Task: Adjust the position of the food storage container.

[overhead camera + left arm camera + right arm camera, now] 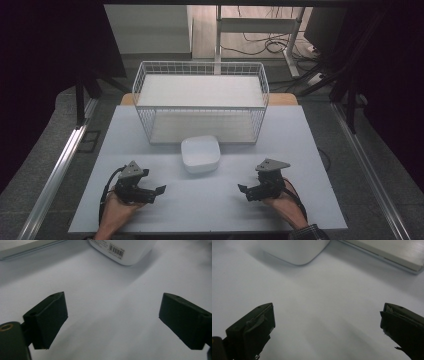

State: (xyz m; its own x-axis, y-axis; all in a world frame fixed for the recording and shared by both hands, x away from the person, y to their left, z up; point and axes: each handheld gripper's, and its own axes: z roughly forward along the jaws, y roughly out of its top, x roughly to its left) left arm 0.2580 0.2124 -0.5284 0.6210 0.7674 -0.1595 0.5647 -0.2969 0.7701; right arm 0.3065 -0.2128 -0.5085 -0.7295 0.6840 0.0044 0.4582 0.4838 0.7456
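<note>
The left gripper (161, 190) and right gripper (242, 190) rest on the pale grey table (210, 210), jaws spread wide, gripping nothing. Between them, farther back, sits the white rounded-square plastic bowl (200, 153), upright, just before the white wire basket (200, 102). Its barcode label (116, 251) faces the left gripper; no long axis.

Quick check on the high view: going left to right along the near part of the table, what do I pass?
Left tool, jaws open over bare table → white bowl, a little farther back in the middle → right tool, jaws also open, holding nothing. The wire basket stands behind the bowl and spans the middle, so it has no place in this order.
</note>
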